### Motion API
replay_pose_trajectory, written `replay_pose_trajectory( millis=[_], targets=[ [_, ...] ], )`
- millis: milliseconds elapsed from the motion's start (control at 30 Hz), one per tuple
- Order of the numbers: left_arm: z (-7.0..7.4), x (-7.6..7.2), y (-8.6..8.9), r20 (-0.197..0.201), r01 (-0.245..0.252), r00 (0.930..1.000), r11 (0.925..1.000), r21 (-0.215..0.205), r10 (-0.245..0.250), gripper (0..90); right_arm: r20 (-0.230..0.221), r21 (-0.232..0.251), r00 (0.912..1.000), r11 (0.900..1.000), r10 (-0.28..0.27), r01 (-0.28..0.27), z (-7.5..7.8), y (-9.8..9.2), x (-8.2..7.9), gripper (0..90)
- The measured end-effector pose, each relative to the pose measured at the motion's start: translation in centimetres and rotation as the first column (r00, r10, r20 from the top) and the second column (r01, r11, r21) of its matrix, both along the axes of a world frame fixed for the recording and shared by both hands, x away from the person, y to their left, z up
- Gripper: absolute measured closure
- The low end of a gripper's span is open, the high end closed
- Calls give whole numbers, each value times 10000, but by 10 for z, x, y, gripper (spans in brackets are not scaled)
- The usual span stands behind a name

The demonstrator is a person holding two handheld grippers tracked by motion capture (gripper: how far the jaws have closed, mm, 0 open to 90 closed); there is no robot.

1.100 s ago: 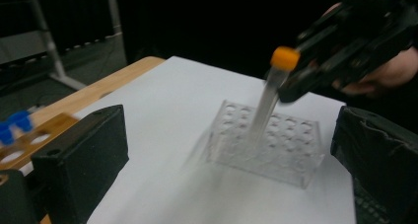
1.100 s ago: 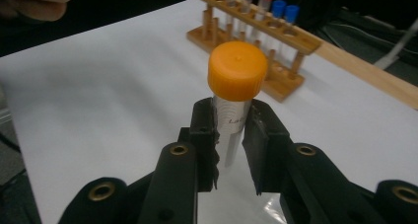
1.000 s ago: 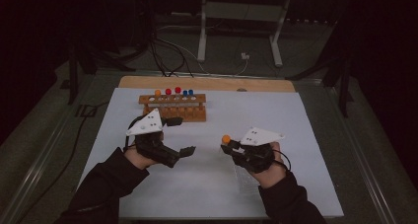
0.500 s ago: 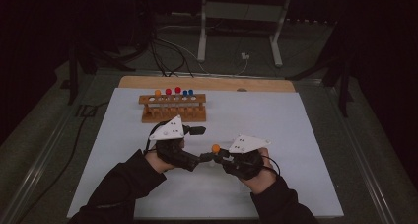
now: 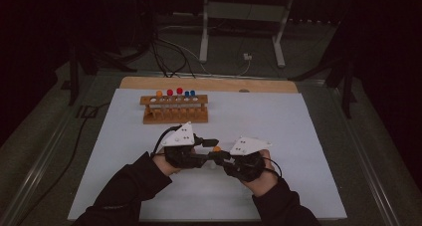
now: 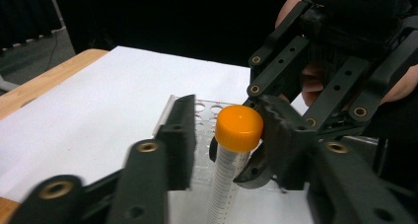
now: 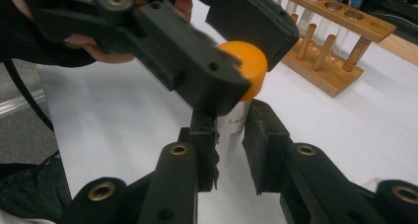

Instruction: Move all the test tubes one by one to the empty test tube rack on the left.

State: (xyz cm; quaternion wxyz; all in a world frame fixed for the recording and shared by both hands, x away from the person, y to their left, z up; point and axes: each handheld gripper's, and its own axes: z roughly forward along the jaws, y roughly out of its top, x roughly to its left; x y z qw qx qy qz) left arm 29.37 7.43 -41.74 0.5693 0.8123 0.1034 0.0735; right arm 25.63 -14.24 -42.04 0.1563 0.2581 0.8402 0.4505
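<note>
Left gripper (image 6: 224, 135) has just been closing its black jaws around the orange screw cap (image 6: 239, 128) of the clear graduated plastic tube (image 6: 224, 182), and I read one pad touching while the other stands just off. My right gripper (image 7: 231, 150) clamps the tube's body below that cap, upright over the white table sheet (image 5: 298, 131) near its front edge. Bare sheet lies open either side, with the wooden tube rack (image 5: 174, 109) well apart behind.
</note>
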Motion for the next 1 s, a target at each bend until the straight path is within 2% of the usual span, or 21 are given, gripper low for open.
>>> replay_pose_trajectory(
  millis=[67, 133, 233, 367, 467, 500, 567, 633, 733, 900, 1000],
  targets=[
    [0, -1, -1, 123, 20, 9999, 10000, 8, -20, 703, -3, 12, 10000, 10000, -48, 48, 0, 0, 0, 750],
    [1, -1, 0, 274, 62, 9996, 10000, 39, -63, 710, -12, 43, 10000, 10000, -11, 11, 0, -1, 1, 748],
    [5, 0, 3, 274, 44, 9996, 10000, -23, -44, 716, -13, 287, 10000, 9996, 84, -84, 1, -3, 0, 730],
    [12, 5, 12, 327, -226, 9992, 9997, -56, 227, 717, 68, 525, 9999, 9986, 94, -98, 5, -5, -1, 569],
    [18, 11, 24, 356, -631, 9973, 9979, -168, 637, 718, 209, 674, 9998, 9977, -49, 35, 7, -7, -3, 430],
    [20, 12, 27, 478, -846, 9952, 9963, -158, 853, 718, 166, 788, 9998, 9968, -139, 125, 8, -8, -4, 373],
    [24, 17, 35, 396, -1141, 9926, 9931, -282, 1151, 718, 225, 928, 9993, 9953, -293, 271, 9, -10, -4, 264],
    [27, 23, 42, 408, -1469, 9881, 9887, -307, 1481, 718, 234, 1128, 9986, 9926, -471, 442, 10, -12, -4, 142],
    [32, 29, 53, 547, -1999, 9781, 9795, -262, 2011, 718, 232, 1279, 9976, 9899, -645, 610, 10, -13, -5, 71],
    [42, 41, 74, 726, -2683, 9604, 9631, -212, 2691, 718, 247, 1369, 9970, 9882, -734, 694, 12, -15, -5, 14],
    [48, 46, 86, 856, -3142, 9455, 9492, -149, 3143, 718, 231, 1481, 9983, 9877, -542, 502, 12, -17, -5, 0]
  ],
)
